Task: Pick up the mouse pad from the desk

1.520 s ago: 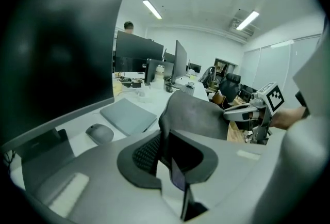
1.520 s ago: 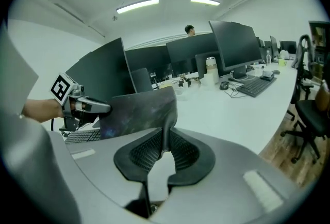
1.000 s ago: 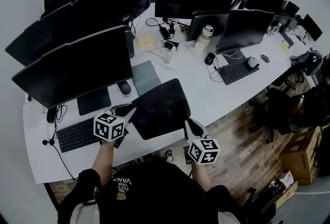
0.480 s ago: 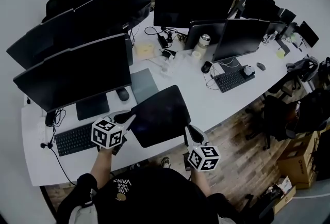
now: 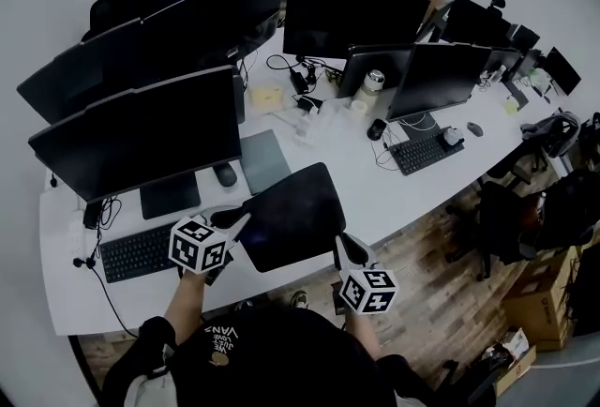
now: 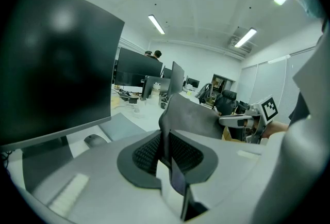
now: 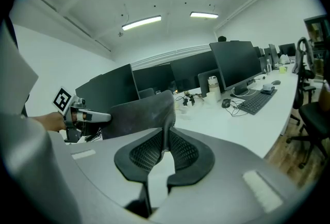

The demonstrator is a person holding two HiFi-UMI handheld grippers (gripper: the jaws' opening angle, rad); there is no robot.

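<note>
The black mouse pad (image 5: 291,216) hangs above the front edge of the white desk (image 5: 394,185), stretched between both grippers. My left gripper (image 5: 242,223) is shut on its left edge, and in the left gripper view the pad (image 6: 193,114) stands edge-on between the left gripper's (image 6: 166,148) mesh pads. My right gripper (image 5: 339,244) is shut on the pad's near right corner. In the right gripper view the pad (image 7: 142,114) curls up out of the right gripper (image 7: 166,150), with the left gripper (image 7: 88,116) at its far end.
A large monitor (image 5: 141,138), a keyboard (image 5: 139,250) and a mouse (image 5: 224,174) sit to the left. A grey mat (image 5: 264,159) lies behind the pad. More monitors, a second keyboard (image 5: 420,152), cables and cups crowd the back. Office chairs (image 5: 511,208) stand to the right.
Both grippers keep their hold on the pad. The left gripper has risen slightly with its edge, and the head view has shifted a little.
</note>
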